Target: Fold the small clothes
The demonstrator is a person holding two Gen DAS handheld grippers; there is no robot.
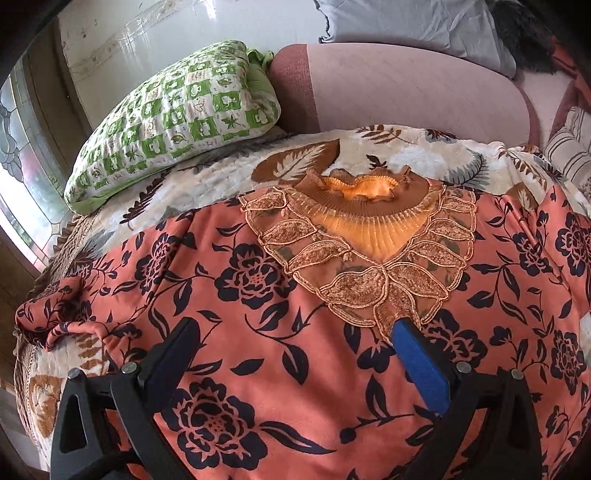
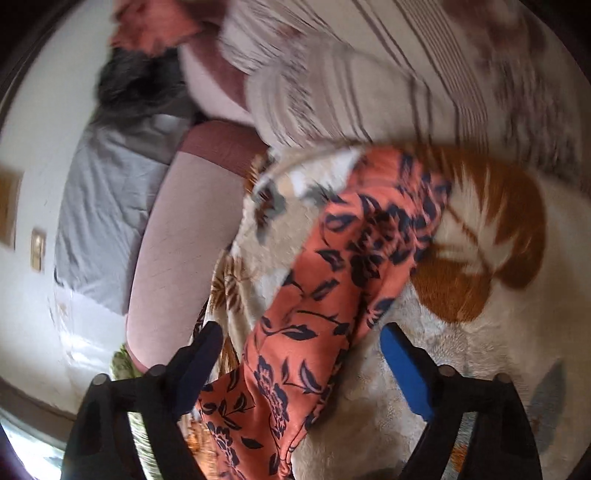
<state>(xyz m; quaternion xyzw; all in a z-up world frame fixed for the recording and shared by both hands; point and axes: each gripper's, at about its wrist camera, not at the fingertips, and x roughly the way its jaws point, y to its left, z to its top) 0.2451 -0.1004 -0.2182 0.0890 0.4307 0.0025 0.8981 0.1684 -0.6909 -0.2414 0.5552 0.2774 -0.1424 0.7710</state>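
Observation:
An orange-pink top (image 1: pixel 280 295) with dark flower print lies spread on a leaf-patterned blanket (image 1: pixel 406 147). Its gold lace collar (image 1: pixel 362 236) points away from me, and its left sleeve (image 1: pixel 59 306) is bunched at the bed's edge. My left gripper (image 1: pixel 295 328) hovers open over the chest of the top, its blue pad (image 1: pixel 417 362) near the tip of the lace. In the blurred right wrist view, the other sleeve (image 2: pixel 332 288) runs between the fingers of my right gripper (image 2: pixel 299 336), which stands open around it; the pads do not press on the cloth.
A green and white patterned pillow (image 1: pixel 173 122) lies at the back left. A pink bolster (image 1: pixel 399 88) and a grey pillow (image 1: pixel 406 22) sit behind the blanket, and striped bedding (image 2: pixel 369 74) lies to the right. A window (image 1: pixel 18 129) is at far left.

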